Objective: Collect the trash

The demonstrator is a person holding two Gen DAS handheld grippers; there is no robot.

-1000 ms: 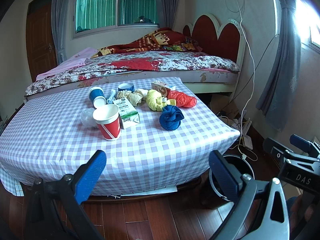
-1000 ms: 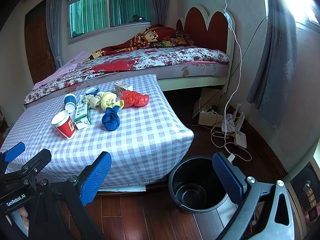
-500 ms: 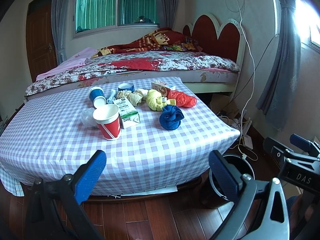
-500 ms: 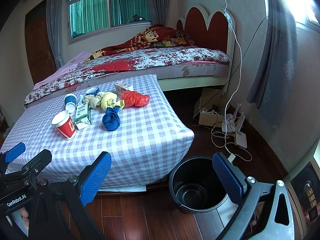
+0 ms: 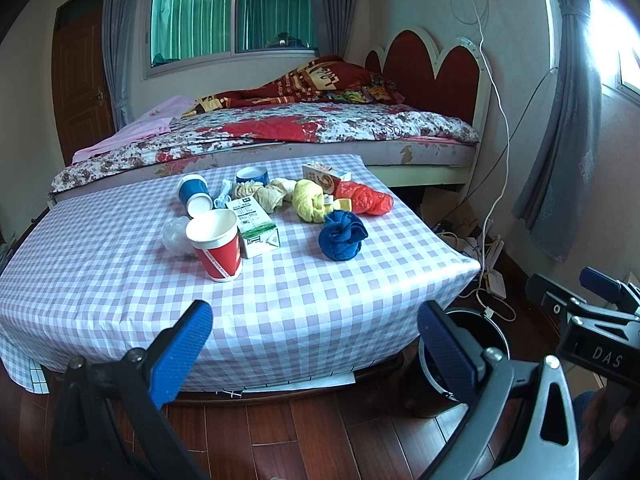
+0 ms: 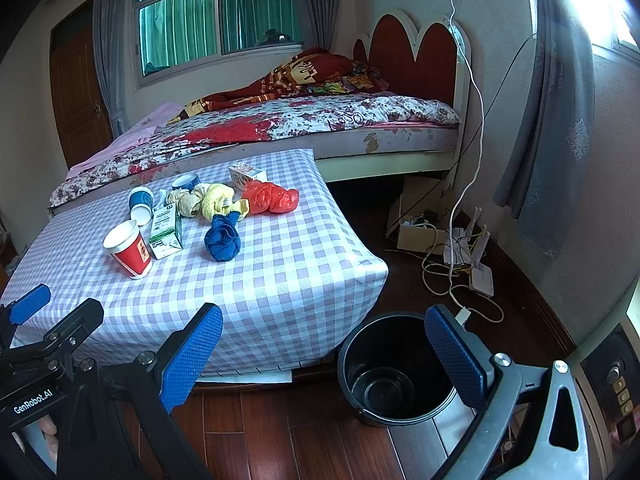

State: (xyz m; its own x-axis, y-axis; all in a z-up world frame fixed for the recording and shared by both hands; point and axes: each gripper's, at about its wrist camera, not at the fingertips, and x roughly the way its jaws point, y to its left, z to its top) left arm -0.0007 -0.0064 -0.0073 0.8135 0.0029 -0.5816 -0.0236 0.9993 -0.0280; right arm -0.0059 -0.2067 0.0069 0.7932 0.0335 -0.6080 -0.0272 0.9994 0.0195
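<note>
Both grippers hang back from the bench, low over the floor, nothing in hand. The left gripper has its jaws spread wide and empty; the right gripper likewise, wide and empty, with the black bin just ahead of it by the bench corner, and nothing visible inside.

The trash sits in a cluster toward the far side of the bench, well apart from both grippers. Nearest is the red cup, upright, mouth open. That looks like thin paper, light and easy to crush, so I'd pinch it across the rim or mid-wall, gently. Touching it on the right, the carton: stiffer, flat-sided, a good clean grip across its narrow faces. Behind, the blue cup lies tipped over and may roll. The red bag should be soft and slippery, best gathered at a bunched fold. The blue cloth and yellow cloth are soft wads and may not be trash at all.
</note>
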